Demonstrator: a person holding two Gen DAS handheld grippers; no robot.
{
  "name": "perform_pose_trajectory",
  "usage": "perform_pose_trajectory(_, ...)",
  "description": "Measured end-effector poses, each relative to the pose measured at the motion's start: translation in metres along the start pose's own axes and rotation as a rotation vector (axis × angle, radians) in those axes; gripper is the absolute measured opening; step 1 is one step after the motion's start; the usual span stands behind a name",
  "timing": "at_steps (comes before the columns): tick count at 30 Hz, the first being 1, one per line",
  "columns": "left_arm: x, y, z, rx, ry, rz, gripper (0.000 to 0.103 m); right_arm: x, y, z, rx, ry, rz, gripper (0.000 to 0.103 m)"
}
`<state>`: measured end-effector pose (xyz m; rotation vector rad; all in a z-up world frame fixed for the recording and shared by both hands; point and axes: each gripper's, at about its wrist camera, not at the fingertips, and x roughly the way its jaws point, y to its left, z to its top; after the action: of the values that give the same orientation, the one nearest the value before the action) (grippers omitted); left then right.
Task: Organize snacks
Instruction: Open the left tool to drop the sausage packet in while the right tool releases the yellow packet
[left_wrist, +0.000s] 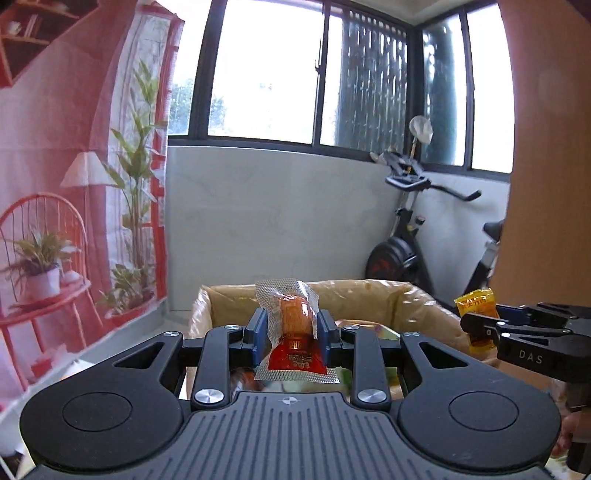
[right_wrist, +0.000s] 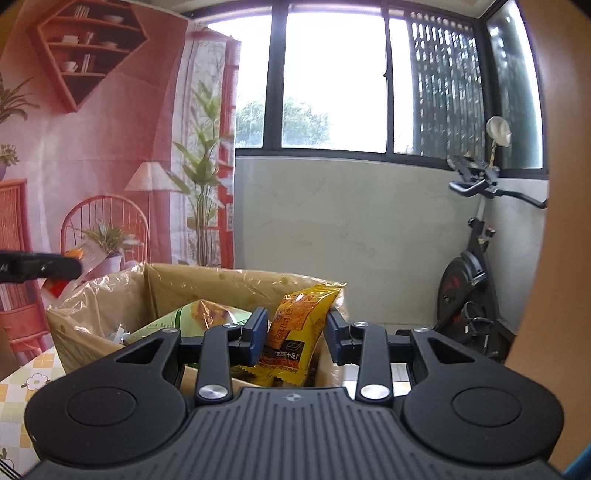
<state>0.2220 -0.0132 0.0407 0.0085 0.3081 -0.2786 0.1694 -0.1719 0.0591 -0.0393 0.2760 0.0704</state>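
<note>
Above the open cardboard box (left_wrist: 388, 295), the left claw (left_wrist: 291, 332) is clamped on a clear-wrapped snack (left_wrist: 295, 332) with an orange-red piece inside and a red label at its near end; both blue pads press its sides, and the packet stands roughly upright between them. In the right wrist view the right claw (right_wrist: 295, 332) is clamped on a yellow snack packet (right_wrist: 295, 332) with orange print, tilted a bit, top corner leaning right, bottom edge hanging over the box interior. The box is lined with crinkled clear plastic (glare on the rim) and holds more snacks: a green-and-orange packet (right_wrist: 199, 314) shows just left of the right claw, other wrappers only partly visible under the left claw. Each claw shows up in the other's view: the right one at the right edge of the left wrist view with the yellow packet sticking out, the left one as a dark bar at the left edge of the right wrist view. Box sits on a worktop (right_wrist: 22, 380) with a checked floral cloth. Behind: grey wall, dark-framed window (left_wrist: 266, 70), exercise bike (left_wrist: 406, 236), pink printed backdrop (left_wrist: 74, 147).
</note>
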Motion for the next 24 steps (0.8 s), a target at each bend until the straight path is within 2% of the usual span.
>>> perform_pose_trajectory(7,0.028,0.012,0.0,-0.005,0.064,0.037,0.031,0.037,-0.003,-0.004,0.04,0.068,0.005,0.036)
perform_pose_trajectory(17,0.041,0.018,-0.003,0.005,0.131,0.032,0.031,0.052,-0.006,-0.006,0.038,0.129,0.011,0.036)
perform_pose_trajectory(19,0.038,0.021,-0.002,-0.004,0.148,0.013,0.038,0.052,-0.006,-0.007,0.042,0.14,0.008,0.037)
perform_pose_trajectory(20,0.038,0.023,-0.001,-0.01,0.151,0.007,0.047,0.051,-0.007,-0.007,0.044,0.142,0.003,0.037)
perform_pose_trajectory(24,0.028,0.025,0.0,-0.01,0.136,0.001,0.063,0.045,-0.006,-0.004,0.045,0.145,0.003,0.04)
